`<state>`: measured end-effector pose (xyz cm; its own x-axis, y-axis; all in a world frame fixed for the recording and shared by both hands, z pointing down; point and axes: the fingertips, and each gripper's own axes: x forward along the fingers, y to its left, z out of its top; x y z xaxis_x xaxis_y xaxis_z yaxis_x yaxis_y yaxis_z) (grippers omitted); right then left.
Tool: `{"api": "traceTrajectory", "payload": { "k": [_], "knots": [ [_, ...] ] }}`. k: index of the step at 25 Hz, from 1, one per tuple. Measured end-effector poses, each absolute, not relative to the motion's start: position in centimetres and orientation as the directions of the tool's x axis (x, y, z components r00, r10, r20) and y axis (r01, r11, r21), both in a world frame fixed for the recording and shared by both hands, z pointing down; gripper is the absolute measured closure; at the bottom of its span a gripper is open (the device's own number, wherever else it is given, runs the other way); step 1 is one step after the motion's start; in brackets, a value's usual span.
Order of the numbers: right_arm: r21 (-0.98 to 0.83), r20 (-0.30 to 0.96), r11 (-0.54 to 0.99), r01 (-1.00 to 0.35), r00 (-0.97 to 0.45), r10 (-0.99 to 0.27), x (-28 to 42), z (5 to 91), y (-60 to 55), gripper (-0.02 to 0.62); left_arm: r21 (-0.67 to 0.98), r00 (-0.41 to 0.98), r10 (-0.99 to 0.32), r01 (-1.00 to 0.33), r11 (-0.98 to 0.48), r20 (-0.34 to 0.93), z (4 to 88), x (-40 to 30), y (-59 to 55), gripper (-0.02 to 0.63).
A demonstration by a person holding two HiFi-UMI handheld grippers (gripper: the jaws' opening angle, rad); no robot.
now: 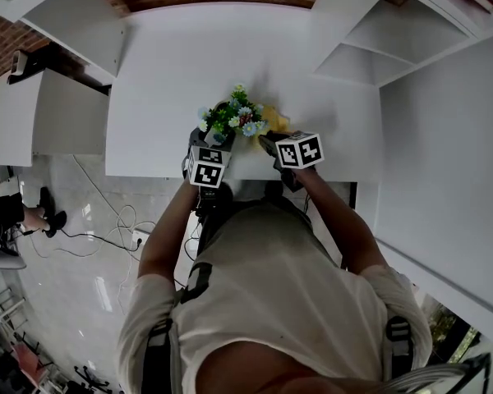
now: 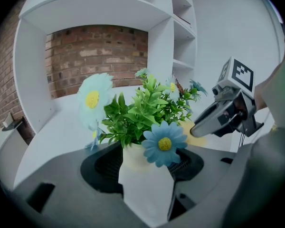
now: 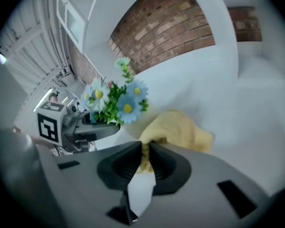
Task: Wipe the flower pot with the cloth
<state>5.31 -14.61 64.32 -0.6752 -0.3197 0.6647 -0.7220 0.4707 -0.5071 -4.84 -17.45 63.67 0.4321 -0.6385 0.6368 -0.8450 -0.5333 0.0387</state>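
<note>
- The left gripper (image 2: 147, 155) has its jaws spread wide, with the flower pot (image 2: 133, 156) standing upright between them. A dark pad lies against each side of the pot's pale wall, so the pot is gripped.
- From that gripper the flowers (image 2: 147, 113) rise straight above the jaw tips: green leaves, a blue daisy at the front and a pale one up to the left.
- The right gripper (image 3: 146, 146) has its jaws drawn narrow on a fold of the yellow cloth (image 3: 180, 129). The rest of the cloth bunches out just past the jaw tips and to their right.
- The cloth sits close beside the flowers, on the side away from the left gripper. No view shows whether it touches the pot.
- The left gripper view shows the pot's wall and the grip on it; the head view shows only the flowers (image 1: 234, 120), which cover the pot.
- The right gripper view shows the pinch on the cloth, with the left gripper (image 3: 92, 127) off to its left under the blooms. The left gripper view shows the right gripper (image 2: 199, 127) only from the side, with yellow behind its tip.
- The head view shows both grippers side by side near the front edge of the table (image 1: 172, 72), the left gripper (image 1: 209, 142) and the right gripper (image 1: 271, 144) flanking the plant.
- The table is plain white and stands against a brick wall (image 2: 95, 56), with white shelves (image 2: 178, 42) to the right.
- A pale floor (image 1: 90, 220) with trailing cables lies to the left of the table.
</note>
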Motion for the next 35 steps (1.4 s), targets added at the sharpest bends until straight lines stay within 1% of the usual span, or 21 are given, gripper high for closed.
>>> {"api": "traceTrajectory", "payload": {
  "k": [5, 8, 10, 15, 16, 17, 18, 20, 22, 23, 25, 26, 27, 28, 29, 30, 31, 32, 33, 35],
  "knots": [
    [-0.476, 0.652, 0.37, -0.798, -0.602, -0.46, 13.0, 59.4, -17.2, 0.535, -0.005, 0.404, -0.643, -0.844, -0.536, 0.65, 63.4, -5.7, -17.9, 0.333],
    [-0.38, 0.664, 0.364, -0.85, -0.525, -0.532, 16.5, 57.0, -18.1, 0.535, -0.009, 0.376, -0.663, -0.866, -0.501, 0.648, 63.0, -7.4, -17.6, 0.333],
    [-0.298, 0.701, 0.398, -0.868, -0.482, -0.526, 17.4, 57.6, -18.0, 0.534, -0.003, 0.356, -0.68, -0.885, -0.466, 0.641, 62.0, -8.9, -17.2, 0.33],
    [-0.199, 0.815, 0.479, -0.855, -0.417, -0.404, 16.7, 64.9, -15.9, 0.524, 0.018, 0.299, -0.718, -0.928, -0.371, 0.628, 60.7, -12.5, -15.0, 0.33],
    [-0.177, 0.827, 0.489, -0.854, -0.399, -0.397, 16.6, 66.0, -15.6, 0.502, 0.029, 0.297, -0.721, -0.933, -0.359, 0.626, 60.5, -12.9, -14.6, 0.33],
    [-0.16, 0.832, 0.491, -0.856, -0.385, -0.4, 16.6, 66.5, -15.5, 0.454, 0.039, 0.301, -0.723, -0.934, -0.355, 0.622, 60.2, -13.2, -14.1, 0.331],
    [-0.149, 0.832, 0.483, -0.863, -0.374, -0.411, 16.6, 66.6, -15.4, 0.424, 0.046, 0.307, -0.724, -0.933, -0.356, 0.618, 59.9, -13.4, -13.7, 0.331],
    [-0.149, 0.823, 0.453, -0.879, -0.364, -0.436, 17.0, 66.0, -15.6, 0.317, 0.056, 0.32, -0.725, -0.93, -0.363, 0.61, 59.4, -13.8, -12.9, 0.339],
    [-0.152, 0.808, 0.417, -0.896, -0.356, -0.47, 17.5, 64.5, -15.9, 0.279, 0.073, 0.329, -0.728, -0.93, -0.36, 0.601, 59.0, -14.3, -12.5, 0.354],
    [-0.154, 0.795, 0.399, -0.904, -0.353, -0.493, 17.8, 63.5, -16.2, 0.276, 0.083, 0.332, -0.733, -0.931, -0.354, 0.594, 58.6, -14.6, -12.5, 0.367],
    [-0.179, 0.756, 0.371, -0.911, -0.369, -0.541, 17.6, 61.1, -16.9, 0.276, 0.1, 0.338, -0.746, -0.933, -0.346, 0.573, 57.7, -15.3, -12.8, 0.429],
    [-0.206, 0.73, 0.366, -0.908, -0.391, -0.56, 16.9, 59.7, -17.1, 0.276, 0.106, 0.344, -0.75, -0.932, -0.348, 0.564, 57.3, -15.7, -12.9, 0.471],
    [-0.241, 0.701, 0.369, -0.898, -0.424, -0.574, 15.9, 58.3, -17.1, 0.276, 0.112, 0.354, -0.75, -0.928, -0.355, 0.559, 56.9, -16.0, -12.9, 0.538],
    [-0.282, 0.669, 0.38, -0.881, -0.465, -0.58, 14.6, 56.9, -16.8, 0.278, 0.124, 0.372, -0.742, -0.921, -0.368, 0.557, 56.7, -16.1, -12.6, 0.575],
    [-0.324, 0.637, 0.399, -0.858, -0.51, -0.579, 13.0, 55.6, -16.4, 0.346, 0.143, 0.399, -0.729, -0.91, -0.388, 0.556, 56.5, -16.2, -12.3, 0.582],
    [-0.365, 0.605, 0.421, -0.83, -0.555, -0.57, 11.4, 54.4, -15.9, 0.436, 0.165, 0.431, -0.715, -0.896, -0.413, 0.551, 56.3, -16.0, -11.9, 0.584],
    [-0.404, 0.578, 0.447, -0.799, -0.601, -0.552, 9.6, 53.4, -15.2, 0.512, 0.183, 0.463, -0.7, -0.879, -0.44, 0.544, 56.0, -15.8, -11.6, 0.584],
    [-0.443, 0.556, 0.472, -0.762, -0.647, -0.522, 7.8, 52.7, -14.4, 0.56, 0.194, 0.49, -0.684, -0.864, -0.465, 0.541, 55.8, -15.5, -11.2, 0.584],
    [-0.487, 0.54, 0.492, -0.721, -0.692, -0.479, 6.0, 52.4, -13.4, 0.575, 0.193, 0.507, -0.669, -0.851, -0.488, 0.544, 55.7, -15.2, -10.9, 0.584],
    [-0.585, 0.504, 0.503, -0.636, -0.771, -0.39, 2.6, 52.3, -11.2, 0.583, 0.175, 0.517, -0.648, -0.838, -0.517, 0.559, 55.9, -15.1, -10.2, 0.584]
  ]
}}
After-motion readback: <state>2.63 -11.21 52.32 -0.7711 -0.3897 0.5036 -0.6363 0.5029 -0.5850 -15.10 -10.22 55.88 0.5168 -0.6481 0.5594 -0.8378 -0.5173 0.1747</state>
